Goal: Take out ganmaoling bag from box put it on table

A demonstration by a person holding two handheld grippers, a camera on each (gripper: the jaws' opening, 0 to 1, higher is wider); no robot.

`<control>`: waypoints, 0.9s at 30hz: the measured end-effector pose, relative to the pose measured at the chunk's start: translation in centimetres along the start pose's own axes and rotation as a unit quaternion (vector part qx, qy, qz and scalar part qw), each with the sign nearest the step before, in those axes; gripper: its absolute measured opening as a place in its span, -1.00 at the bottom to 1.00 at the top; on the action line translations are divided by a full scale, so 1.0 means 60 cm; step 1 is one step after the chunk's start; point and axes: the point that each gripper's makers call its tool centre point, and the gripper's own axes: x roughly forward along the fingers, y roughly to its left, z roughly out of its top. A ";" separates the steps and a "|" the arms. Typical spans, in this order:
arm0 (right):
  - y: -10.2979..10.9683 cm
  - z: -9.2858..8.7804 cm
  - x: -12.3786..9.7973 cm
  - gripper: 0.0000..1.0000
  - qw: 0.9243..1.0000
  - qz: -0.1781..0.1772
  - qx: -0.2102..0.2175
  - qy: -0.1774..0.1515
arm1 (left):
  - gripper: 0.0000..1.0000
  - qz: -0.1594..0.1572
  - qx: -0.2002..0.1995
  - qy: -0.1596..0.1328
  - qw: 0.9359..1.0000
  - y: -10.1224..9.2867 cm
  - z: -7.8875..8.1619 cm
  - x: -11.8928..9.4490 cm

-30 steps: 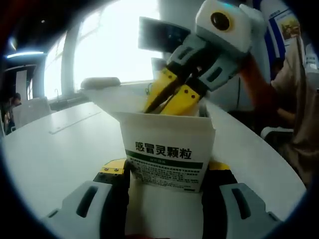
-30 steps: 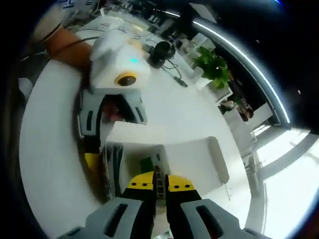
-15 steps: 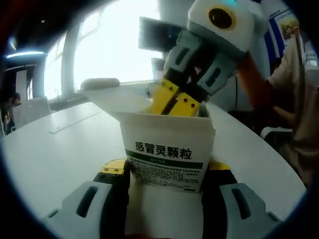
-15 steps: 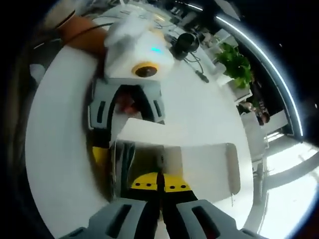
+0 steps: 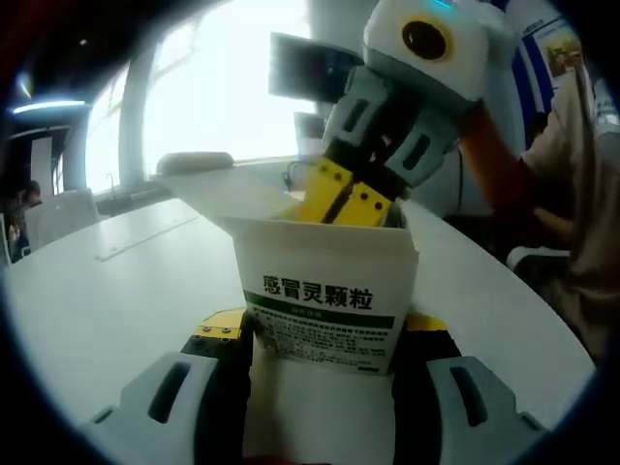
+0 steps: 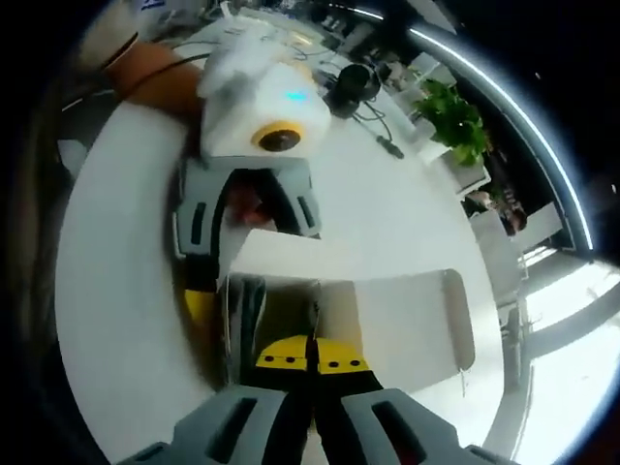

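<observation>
**Where everything sits right now**

Your left gripper [image 5: 320,339] has the white printed cardboard medicine box [image 5: 325,300] between its jaws, standing on the white round table [image 5: 107,291]. Your right gripper [image 5: 339,199] dips into the box's open top from behind.

Left tongs [image 5: 325,339] clamp the white box [image 5: 325,291] (green stripe), right tongs [image 5: 341,199] dipping into its open top.

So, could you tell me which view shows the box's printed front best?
The left gripper view: the box faces it, green-striped label legible. The right gripper view looks down into its open top, label hidden.
</observation>
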 end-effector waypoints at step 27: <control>-0.051 0.016 -0.077 -1.00 0.985 -0.039 0.139 -0.090 | -0.02 0.000 0.000 0.001 1.000 0.000 -0.001 -0.001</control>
